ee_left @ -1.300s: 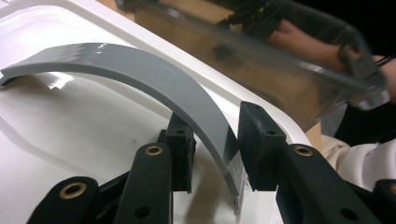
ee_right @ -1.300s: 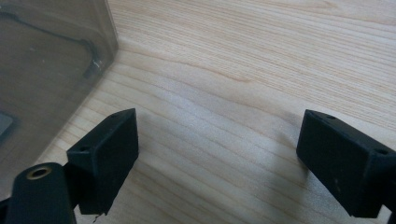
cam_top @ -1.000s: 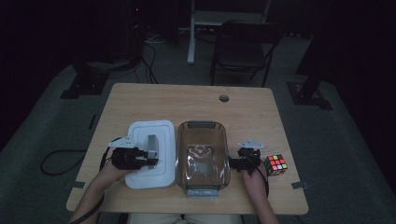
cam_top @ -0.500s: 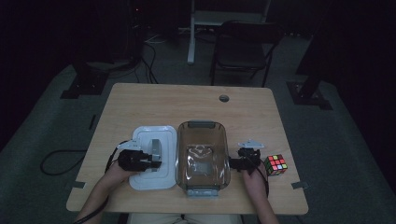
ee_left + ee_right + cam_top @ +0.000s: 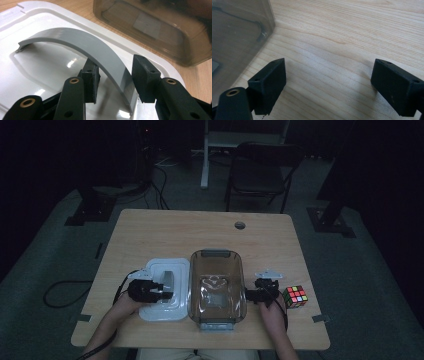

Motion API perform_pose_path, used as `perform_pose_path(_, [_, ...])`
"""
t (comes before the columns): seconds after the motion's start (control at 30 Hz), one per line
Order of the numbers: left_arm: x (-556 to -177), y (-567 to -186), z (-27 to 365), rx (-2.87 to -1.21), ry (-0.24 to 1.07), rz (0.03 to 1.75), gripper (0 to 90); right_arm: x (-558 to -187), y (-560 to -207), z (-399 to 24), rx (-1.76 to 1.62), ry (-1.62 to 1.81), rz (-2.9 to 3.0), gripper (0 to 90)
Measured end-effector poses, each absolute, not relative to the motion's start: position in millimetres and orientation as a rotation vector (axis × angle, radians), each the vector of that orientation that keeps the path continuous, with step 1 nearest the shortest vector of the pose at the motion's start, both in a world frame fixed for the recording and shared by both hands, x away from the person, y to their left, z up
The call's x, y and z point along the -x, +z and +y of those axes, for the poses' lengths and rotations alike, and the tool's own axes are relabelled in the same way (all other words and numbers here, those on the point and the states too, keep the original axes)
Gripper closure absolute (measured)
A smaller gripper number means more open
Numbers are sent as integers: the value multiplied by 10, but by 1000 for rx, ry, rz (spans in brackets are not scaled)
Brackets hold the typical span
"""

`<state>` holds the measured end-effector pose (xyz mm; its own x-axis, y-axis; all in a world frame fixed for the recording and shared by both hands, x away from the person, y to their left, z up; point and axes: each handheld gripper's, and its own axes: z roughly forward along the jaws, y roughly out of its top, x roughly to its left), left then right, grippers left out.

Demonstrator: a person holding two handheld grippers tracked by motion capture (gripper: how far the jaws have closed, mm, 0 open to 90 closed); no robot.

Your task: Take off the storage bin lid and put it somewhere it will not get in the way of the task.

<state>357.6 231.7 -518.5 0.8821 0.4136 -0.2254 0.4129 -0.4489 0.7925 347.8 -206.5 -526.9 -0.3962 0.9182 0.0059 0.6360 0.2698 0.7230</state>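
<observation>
A white lid [image 5: 152,312] with a grey arched handle [image 5: 75,41] lies flat on the table, left of a clear brownish container [image 5: 217,285]. My left gripper [image 5: 167,291] straddles the handle [image 5: 169,279]. Its jaws have just been opening. The handle still runs between the pads, and in the left gripper view [image 5: 116,72] a gap shows at the right pad. My right gripper [image 5: 250,296] rests at the container's right side. In the right gripper view [image 5: 329,72] it is open wide over bare wood, with the container wall [image 5: 237,37] at its left.
A colour cube [image 5: 295,296] sits on the table just right of my right hand. The wooden table [image 5: 200,230] has a cable hole [image 5: 240,225] near its far edge. A chair [image 5: 260,170] stands behind the table.
My left gripper and the lid sank slightly and shifted toward the near edge. The lid now lies flat. The right gripper has kept still.
</observation>
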Motion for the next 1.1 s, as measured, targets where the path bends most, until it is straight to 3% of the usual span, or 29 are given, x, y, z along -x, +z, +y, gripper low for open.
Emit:
perform_pose_path(0.1, [-3568,-5167,2337,-2095,19,602,539,-3478,-5269,-2065,-1405,916,2130,126])
perform_pose_path(0.17, [-3561,-5146,2354,-2095,41,623,454,-3478,-5269,-2065,-1405,916,2130,126])
perform_pose_path(0.37, [-3533,-5055,2425,-2056,66,671,388,-3478,-5269,-2065,-1405,916,2130,126])
perform_pose_path(0.43, [-3521,-5027,2437,-2055,87,691,298,-3478,-5269,-2065,-1405,916,2130,126])
perform_pose_path(0.73, [-3486,-4964,2493,-2060,172,795,99,-3478,-5269,-2065,-1404,916,2130,126])
perform_pose_path(0.87, [-3458,-4932,2542,-2039,222,836,87,-3478,-5269,-2065,-1405,916,2130,126])
perform_pose_path(0.9, [-3455,-4929,2554,-2040,227,851,16,-3478,-5269,-2065,-1405,916,2130,126])
perform_pose_path(0.93, [-3447,-4926,2569,-2039,237,862,5,-3478,-5269,-2065,-1405,916,2130,126])
perform_pose_path(1.1, [-3401,-4914,2628,-2019,331,947,5,-3478,-5269,-2065,-1405,915,2130,126])
